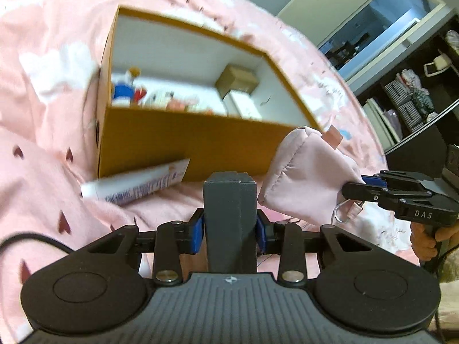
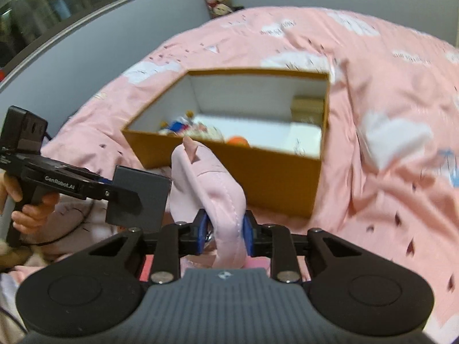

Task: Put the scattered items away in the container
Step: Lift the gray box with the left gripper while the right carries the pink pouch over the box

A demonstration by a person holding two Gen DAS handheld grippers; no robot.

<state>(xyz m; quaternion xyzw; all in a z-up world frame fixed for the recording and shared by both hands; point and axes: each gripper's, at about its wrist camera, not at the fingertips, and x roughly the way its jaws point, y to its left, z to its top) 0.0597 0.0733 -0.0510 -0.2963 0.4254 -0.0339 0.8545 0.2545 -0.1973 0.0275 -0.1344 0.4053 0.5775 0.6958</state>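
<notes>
Your left gripper [image 1: 229,229] pinches the grey box [image 1: 229,215], your right gripper [image 2: 225,230] the pink pouch [image 2: 212,189]; both clear the bedding for the container [image 2: 258,172].

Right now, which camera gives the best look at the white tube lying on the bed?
The left wrist view. There the white tube lies in plain sight on the pink bedspread, just in front of the orange box. The right wrist view does not show the tube at all.

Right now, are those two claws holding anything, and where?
Left gripper clamps a dark grey box by its sides. Right gripper pinches a pink pouch at its seamed edge.
</notes>
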